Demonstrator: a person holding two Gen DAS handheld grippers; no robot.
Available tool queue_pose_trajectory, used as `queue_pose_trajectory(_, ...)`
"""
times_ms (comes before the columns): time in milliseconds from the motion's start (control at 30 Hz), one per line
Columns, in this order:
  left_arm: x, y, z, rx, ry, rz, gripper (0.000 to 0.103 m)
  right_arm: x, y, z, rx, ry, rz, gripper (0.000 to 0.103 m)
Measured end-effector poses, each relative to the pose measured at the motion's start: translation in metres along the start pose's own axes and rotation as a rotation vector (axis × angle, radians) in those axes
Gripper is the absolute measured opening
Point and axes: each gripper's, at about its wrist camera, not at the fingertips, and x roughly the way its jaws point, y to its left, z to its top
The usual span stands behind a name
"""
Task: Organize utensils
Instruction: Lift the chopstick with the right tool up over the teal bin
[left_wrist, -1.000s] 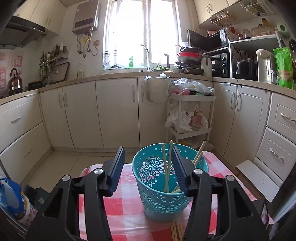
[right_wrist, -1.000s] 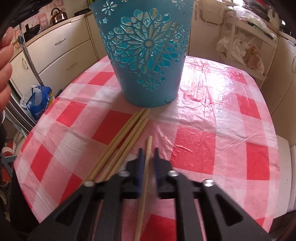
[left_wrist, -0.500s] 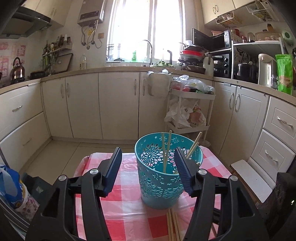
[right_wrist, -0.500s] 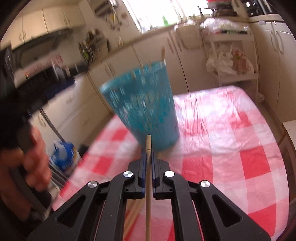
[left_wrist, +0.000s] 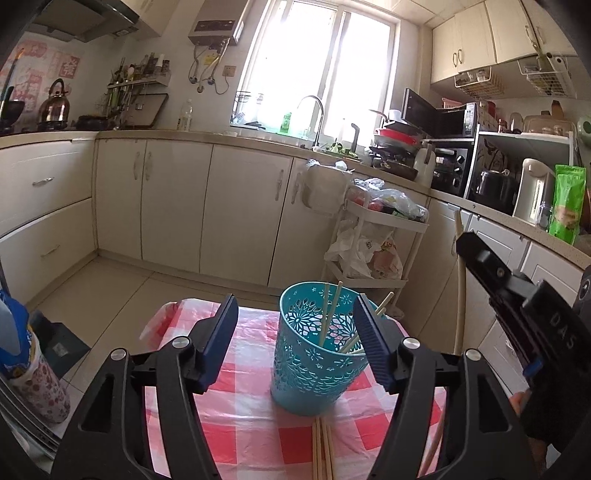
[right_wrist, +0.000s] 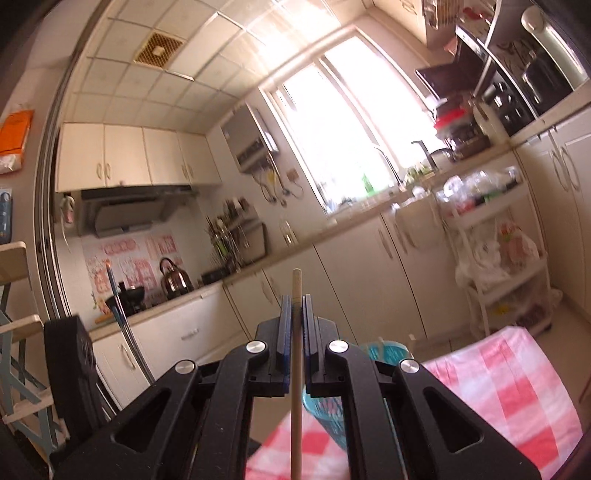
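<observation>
A teal openwork basket (left_wrist: 314, 365) stands on the red-and-white checked tablecloth (left_wrist: 240, 417) with several wooden chopsticks leaning inside it. My left gripper (left_wrist: 295, 328) is just in front of it, its jaws opening; the pads do not press on the basket. More chopsticks (left_wrist: 321, 450) lie loose on the cloth in front of the basket. My right gripper (right_wrist: 294, 306) is shut on a single chopstick (right_wrist: 295, 406) and points level over the table. In the left wrist view the right gripper (left_wrist: 498, 273) holds that chopstick (left_wrist: 459, 295) upright to the right of the basket.
A white trolley (left_wrist: 380, 236) with plastic bags stands past the table's far edge. Cream cabinets (left_wrist: 240, 206) line the walls. A blue bag (left_wrist: 14, 343) sits low on the left. A hand (left_wrist: 517, 402) holds the right tool.
My right gripper took the chopstick off the cloth, rose and tilted up to level. My left gripper drew back from the basket and its jaws widened.
</observation>
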Motion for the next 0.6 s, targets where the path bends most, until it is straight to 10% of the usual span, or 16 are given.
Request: queue_pose_trajectory(600,-0.003,0.039,0.006,-0.122,-0.073,0.05,0.064,0.046,0.02,0.038,-0.144,-0.339,-0.013,0.006)
